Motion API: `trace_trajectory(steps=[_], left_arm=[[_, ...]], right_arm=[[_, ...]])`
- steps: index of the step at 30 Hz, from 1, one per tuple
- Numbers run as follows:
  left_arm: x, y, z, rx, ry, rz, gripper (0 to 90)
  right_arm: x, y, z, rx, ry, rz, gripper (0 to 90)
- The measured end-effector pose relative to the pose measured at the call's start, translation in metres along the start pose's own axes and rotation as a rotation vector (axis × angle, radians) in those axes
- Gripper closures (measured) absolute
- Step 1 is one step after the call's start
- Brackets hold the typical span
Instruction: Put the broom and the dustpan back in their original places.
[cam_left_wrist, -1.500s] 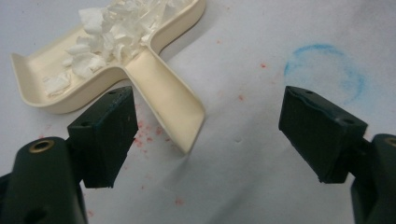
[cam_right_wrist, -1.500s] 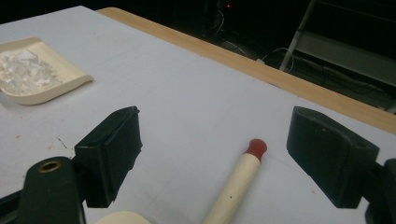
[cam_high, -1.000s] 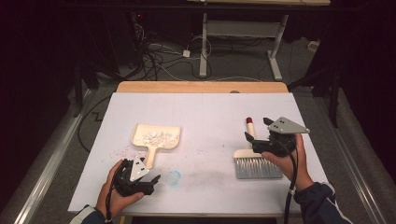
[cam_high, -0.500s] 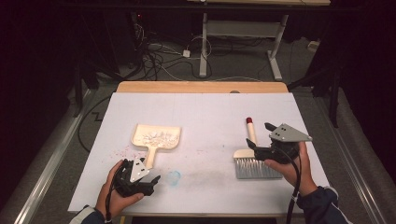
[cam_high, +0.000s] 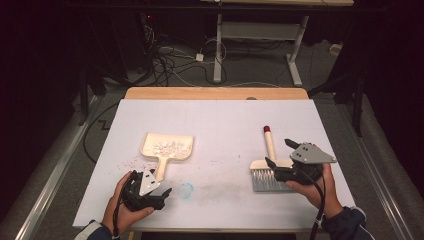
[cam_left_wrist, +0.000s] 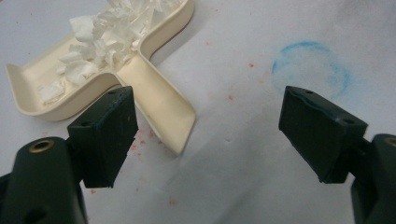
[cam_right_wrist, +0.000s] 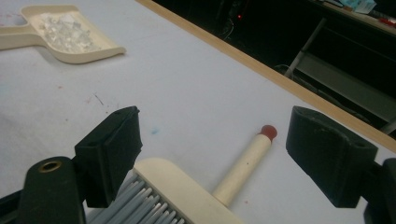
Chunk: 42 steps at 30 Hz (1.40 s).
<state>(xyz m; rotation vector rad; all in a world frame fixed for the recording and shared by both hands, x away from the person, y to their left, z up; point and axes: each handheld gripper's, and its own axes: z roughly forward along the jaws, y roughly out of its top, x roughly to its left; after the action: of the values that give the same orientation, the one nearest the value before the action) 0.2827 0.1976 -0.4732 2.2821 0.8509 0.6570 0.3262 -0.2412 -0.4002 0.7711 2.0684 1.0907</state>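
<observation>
A cream dustpan (cam_high: 166, 147) holding white scraps lies left of centre, handle toward me; in the left gripper view the dustpan (cam_left_wrist: 107, 65) sits just beyond the jaws. My left gripper (cam_high: 159, 194) rests open near the front edge, just short of the handle end, jaws wide with nothing between them (cam_left_wrist: 212, 133). A cream hand brush (cam_high: 270, 162) with grey bristles and a red-tipped handle lies at the right. My right gripper (cam_high: 280, 157) hovers open over the brush head; the brush (cam_right_wrist: 224, 186) lies below and between its jaws (cam_right_wrist: 212, 154), untouched.
The white table cover (cam_high: 225, 120) has a faint blue ring (cam_high: 186, 190) near the front and red specks (cam_high: 127, 162) left of the dustpan. A wooden edge (cam_high: 215, 93) runs along the far side. Cables and desk legs lie on the floor beyond.
My right gripper has moved down and slightly toward me, lowering over the brush head. The left gripper, dustpan and brush have stayed put.
</observation>
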Motion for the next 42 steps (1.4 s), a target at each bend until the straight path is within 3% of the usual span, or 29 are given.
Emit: trace_trajectory(steps=[10,14,16,19,23,25,30,37,42], left_arm=[[0.000,0.000,0.001,0.004,-0.006,-0.011,19.3],[0.002,0.000,-0.001,-0.025,-0.010,-0.024,19.3],[0.000,0.001,-0.002,-0.017,0.003,0.000,19.3],[0.000,0.001,-0.001,-0.017,0.006,0.005,19.3],[0.000,0.001,0.000,-0.008,-0.006,-0.006,19.3],[0.000,0.002,0.001,-0.015,-0.007,-0.017,19.3],[0.000,0.003,0.000,-0.023,0.008,0.006,19.3],[-0.001,0.004,-0.001,-0.032,0.012,0.011,19.3],[-0.004,0.002,-0.001,-0.010,0.005,0.021,19.3]], right_arm=[[0.003,-0.020,-0.007,-0.012,0.002,-0.006,18.9],[0.003,-0.031,-0.008,0.019,-0.004,-0.027,19.0],[0.002,-0.039,-0.008,0.029,0.019,0.013,19.1],[0.005,-0.051,-0.010,0.082,-0.014,-0.047,19.0],[0.001,-0.066,-0.018,0.075,0.002,0.028,19.3],[0.001,-0.072,-0.022,0.069,-0.003,0.042,19.4],[0.002,-0.088,-0.026,0.103,0.005,0.057,19.5],[0.002,-0.090,-0.029,0.100,0.001,0.062,19.5],[0.003,-0.087,-0.028,0.097,0.001,0.046,19.5]])
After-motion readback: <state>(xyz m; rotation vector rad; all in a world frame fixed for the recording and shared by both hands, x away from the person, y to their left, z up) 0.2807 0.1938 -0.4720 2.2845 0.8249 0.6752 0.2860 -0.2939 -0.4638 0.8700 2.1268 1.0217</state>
